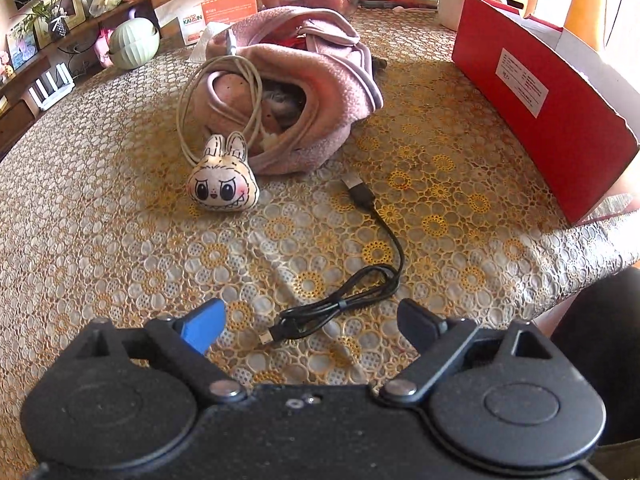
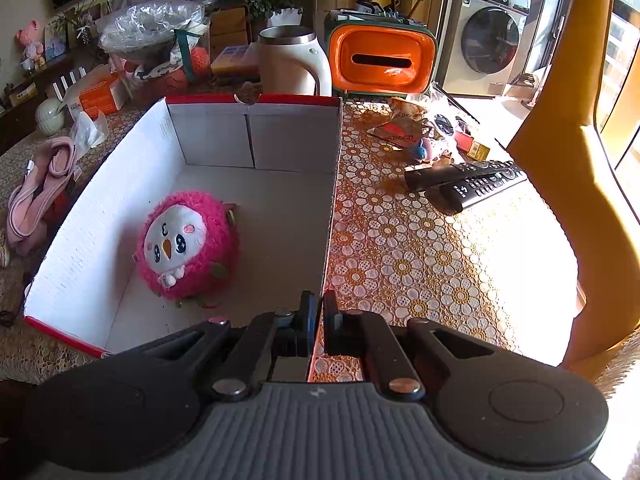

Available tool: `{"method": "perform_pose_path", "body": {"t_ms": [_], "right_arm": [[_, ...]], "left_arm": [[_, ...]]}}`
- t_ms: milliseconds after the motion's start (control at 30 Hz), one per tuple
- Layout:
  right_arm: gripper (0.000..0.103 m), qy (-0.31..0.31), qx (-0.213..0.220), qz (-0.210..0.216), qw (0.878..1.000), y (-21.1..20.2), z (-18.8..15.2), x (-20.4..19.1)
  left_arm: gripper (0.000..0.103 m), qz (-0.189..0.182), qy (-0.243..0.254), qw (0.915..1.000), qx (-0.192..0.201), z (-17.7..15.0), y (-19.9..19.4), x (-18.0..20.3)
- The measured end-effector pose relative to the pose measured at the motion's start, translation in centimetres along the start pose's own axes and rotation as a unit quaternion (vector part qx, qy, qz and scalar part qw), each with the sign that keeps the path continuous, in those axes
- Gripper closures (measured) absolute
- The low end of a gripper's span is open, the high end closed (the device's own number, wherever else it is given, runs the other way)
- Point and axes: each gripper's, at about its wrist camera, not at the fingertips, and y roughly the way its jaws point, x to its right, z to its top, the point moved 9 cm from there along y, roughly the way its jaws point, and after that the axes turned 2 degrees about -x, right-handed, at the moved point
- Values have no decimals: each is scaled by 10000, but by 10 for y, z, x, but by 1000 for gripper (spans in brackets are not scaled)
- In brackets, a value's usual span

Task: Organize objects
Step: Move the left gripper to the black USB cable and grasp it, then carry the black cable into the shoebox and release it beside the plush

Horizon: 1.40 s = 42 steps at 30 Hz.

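Note:
My left gripper [image 1: 310, 312] hangs open just above the table, a blue pad on its left finger. The near end of a black USB cable [image 1: 394, 256] lies between the jaws, untouched. Further back sit a cream rabbit-faced plush [image 1: 222, 186], a coiled white cable [image 1: 192, 92] and a pink fleece bag [image 1: 320, 92]. The red box [image 1: 540, 92] stands at the right. In the right wrist view, my right gripper [image 2: 319, 308] is shut on the near end of the box's right wall [image 2: 334, 184]. A pink bird-faced plush [image 2: 186, 244] lies inside the box.
A floral lace cloth [image 1: 120, 240] covers the table. Right of the box lie two black remotes [image 2: 468, 184] and snack packets [image 2: 420, 128]. Behind it stand a white kettle [image 2: 292, 60] and an orange tissue holder [image 2: 380, 60]. A yellow chair [image 2: 560, 160] is at the right edge.

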Motion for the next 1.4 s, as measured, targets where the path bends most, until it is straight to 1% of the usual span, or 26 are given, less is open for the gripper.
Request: {"method": "perform_pose_path", "body": {"t_ms": [67,133,200,233,267,300,333,367,400,433,500,533,633,733,767,1033,1167,1333,1400], "right_arm": [[99,-13,-4,-4,10000,0,0,-1],[99,-24,-6,-10,10000,0,-1,-2],[99,-28,-6,-13,10000,0,-1,-2],[99,-27,-8,-12,10000,0,-1,-2],[99,-27,-7,-8,10000,0,-1,-2],[99,-33,-5,-12,10000,0,-2,-2],[99,-37,-5,-16,10000,0,-2,-2],[99,-34,-5,-15,10000,0,-2,-3],[99,-32,-5,-13,10000,0,-2,-3],[99,-30,-4,-14,10000,0,-2,-3],[99,-34,-3,-15,10000,0,-2,-3],[99,-38,-3,-16,10000,0,-2,-3],[99,-34,-5,-12,10000,0,-2,-3],[99,-36,-6,-13,10000,0,-2,-3],[99,-39,-6,-12,10000,0,-2,-3],[99,-43,1,-14,10000,0,-2,-3],[99,-41,16,-8,10000,-1,-1,-3],[99,-67,38,1,10000,-2,0,-4],[99,-66,43,5,10000,-2,0,-4]], "left_arm": [[24,-5,3,10000,-37,-1,4,0],[25,-49,0,10000,-10,0,5,1],[33,-141,-6,9999,19,1,6,2],[39,-167,-9,9999,43,1,5,3],[48,-212,-8,9998,69,2,5,4],[51,-270,-13,9996,74,3,4,7],[60,-252,19,9996,88,4,3,9],[64,-191,67,9997,96,4,2,10],[65,-119,120,9998,98,5,2,12],[72,-76,127,9998,109,6,2,12],[75,-33,107,9999,111,8,1,11],[82,-42,84,9999,134,10,0,12],[84,-40,123,9995,287,16,-5,17],[94,-99,152,9990,404,23,-13,25],[94,-130,148,9987,470,26,-17,28],[97,-335,218,9940,1013,59,-54,56],[97,-474,367,9901,1270,78,-73,73],[98,-490,502,9886,1331,97,-82,84],[98,-596,486,9877,1360,103,-89,87]]}}
